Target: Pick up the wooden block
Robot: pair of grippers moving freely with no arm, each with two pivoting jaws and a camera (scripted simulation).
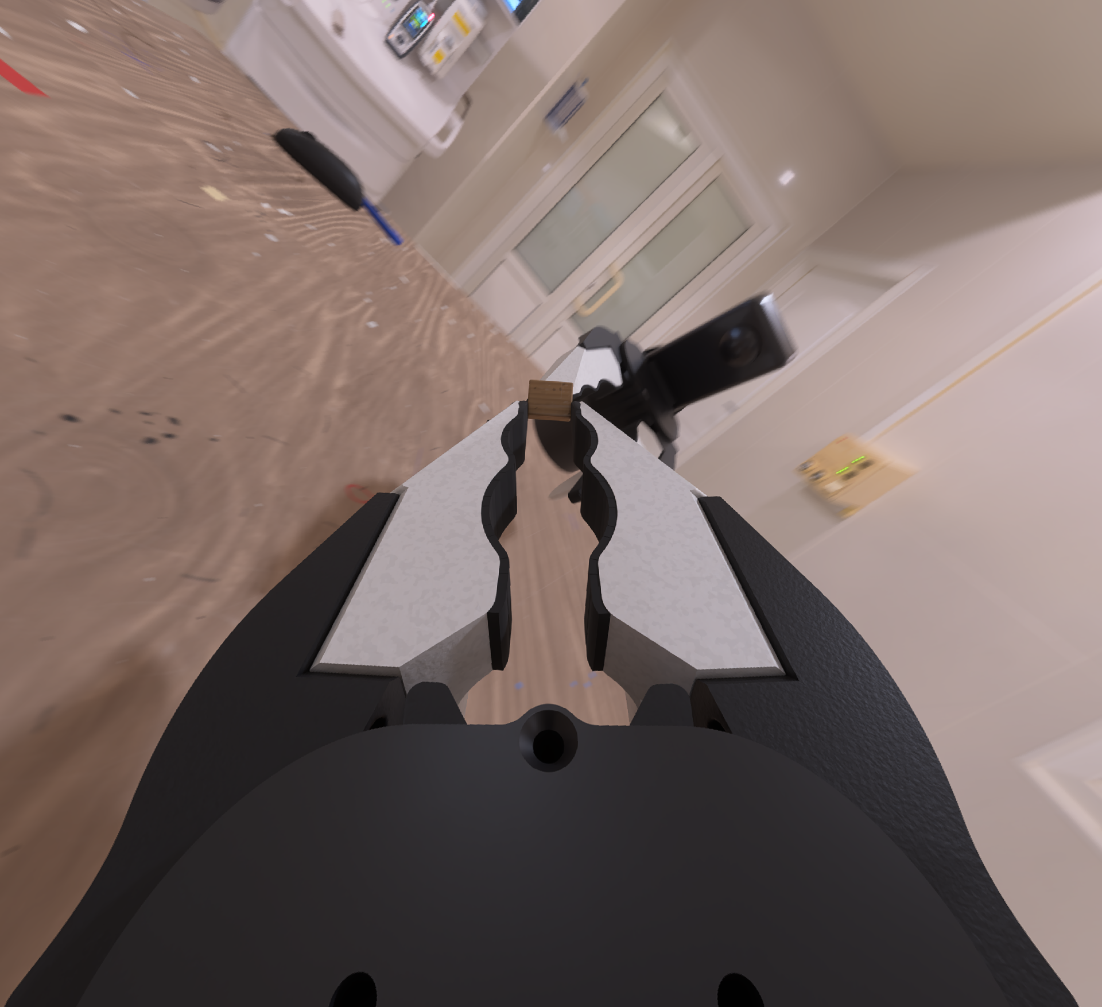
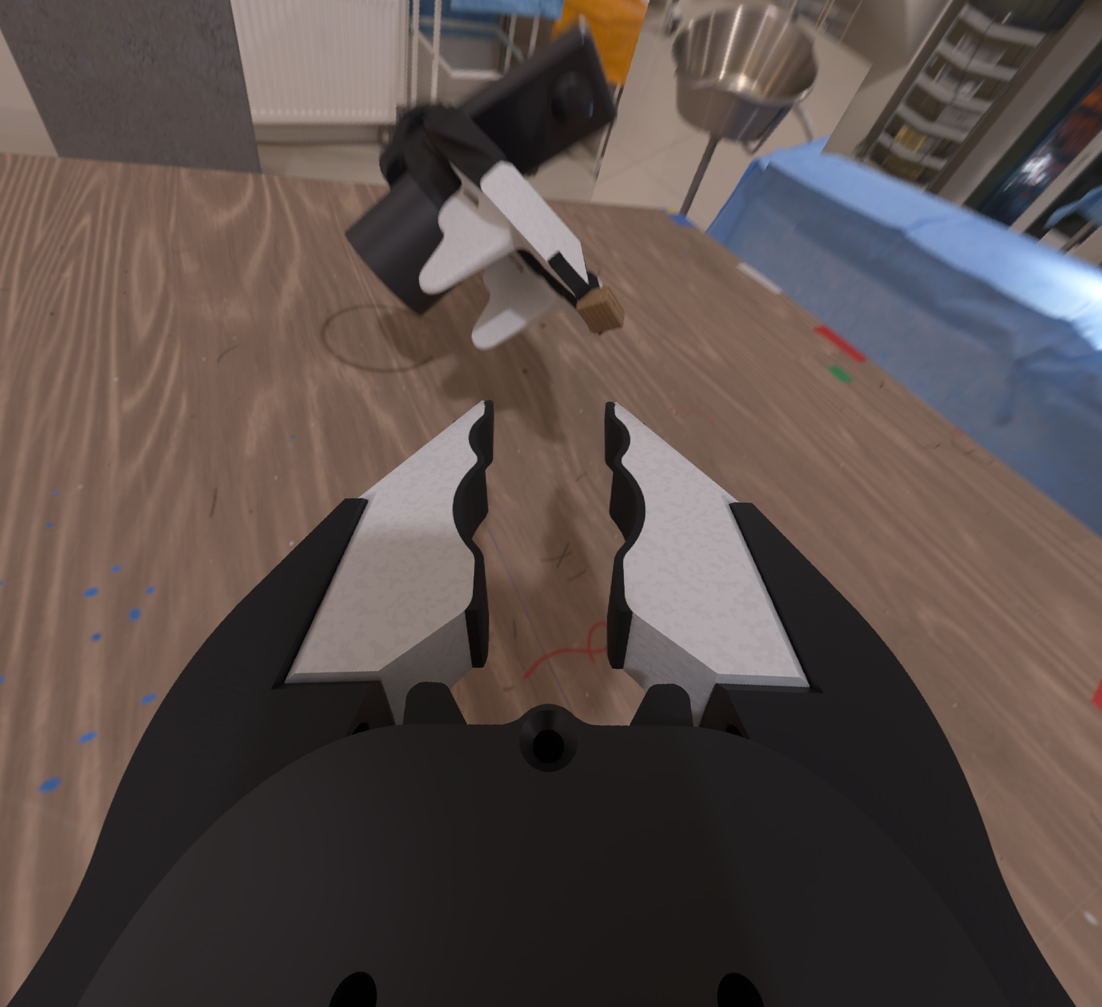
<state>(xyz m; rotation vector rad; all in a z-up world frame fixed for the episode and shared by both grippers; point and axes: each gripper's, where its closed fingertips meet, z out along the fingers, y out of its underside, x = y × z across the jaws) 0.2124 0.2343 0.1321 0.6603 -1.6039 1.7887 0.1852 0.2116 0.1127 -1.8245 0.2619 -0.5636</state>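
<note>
A small tan wooden block [image 1: 550,400] sits clamped between the fingertips of my left gripper [image 1: 550,412], which is shut on it and tilted steeply. In the right wrist view the same left gripper [image 2: 587,292] hangs above the wooden table [image 2: 179,382] with the block [image 2: 602,310] at its tips, clear of the surface. My right gripper [image 2: 548,412] is open and empty, pointing toward the block from a short way off. It also shows in the left wrist view [image 1: 644,382], just beyond the block.
A black object with a blue handle [image 1: 325,170] lies at the table's far edge. White medical equipment [image 1: 370,24] stands behind it. A blue-draped surface [image 2: 924,274] runs along the table's right side, with a steel bowl on a stand [image 2: 742,66] behind.
</note>
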